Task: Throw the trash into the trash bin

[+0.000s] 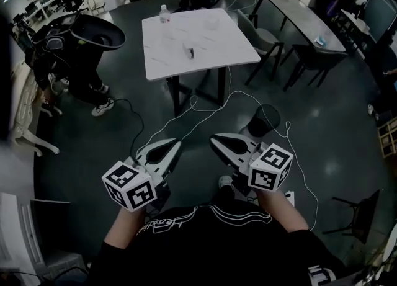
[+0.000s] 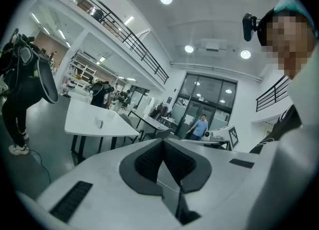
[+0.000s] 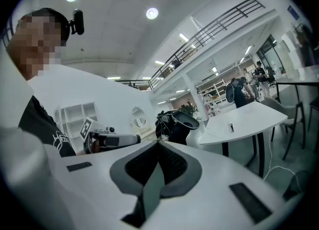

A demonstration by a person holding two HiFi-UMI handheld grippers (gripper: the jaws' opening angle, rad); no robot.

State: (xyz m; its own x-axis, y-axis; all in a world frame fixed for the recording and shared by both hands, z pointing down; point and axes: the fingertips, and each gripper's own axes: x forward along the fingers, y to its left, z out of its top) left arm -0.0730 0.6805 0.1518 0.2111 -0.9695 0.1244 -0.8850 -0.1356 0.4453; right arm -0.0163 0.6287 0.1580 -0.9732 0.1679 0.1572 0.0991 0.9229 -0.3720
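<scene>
A white table (image 1: pixel 205 55) stands ahead of me with a clear plastic bottle (image 1: pixel 164 13), a small pale crumpled item (image 1: pixel 212 23) and a small upright object (image 1: pixel 188 51) on it. A black round trash bin (image 1: pixel 263 120) sits on the dark floor, right of the table's legs. My left gripper (image 1: pixel 178 144) and right gripper (image 1: pixel 213 139) are held side by side low in front of my body, well short of the table. Both are shut with nothing between the pads (image 2: pixel 149 159) (image 3: pixel 172 161). The table (image 2: pixel 89 121) (image 3: pixel 244 121) appears far off in both gripper views.
A person in dark clothes with a large dark dish-shaped device (image 1: pixel 96 30) stands left of the table. Grey chairs (image 1: pixel 267 40) and a long desk (image 1: pixel 304 18) are at the right. White cables (image 1: pixel 205 108) trail over the floor between me, the table and the bin.
</scene>
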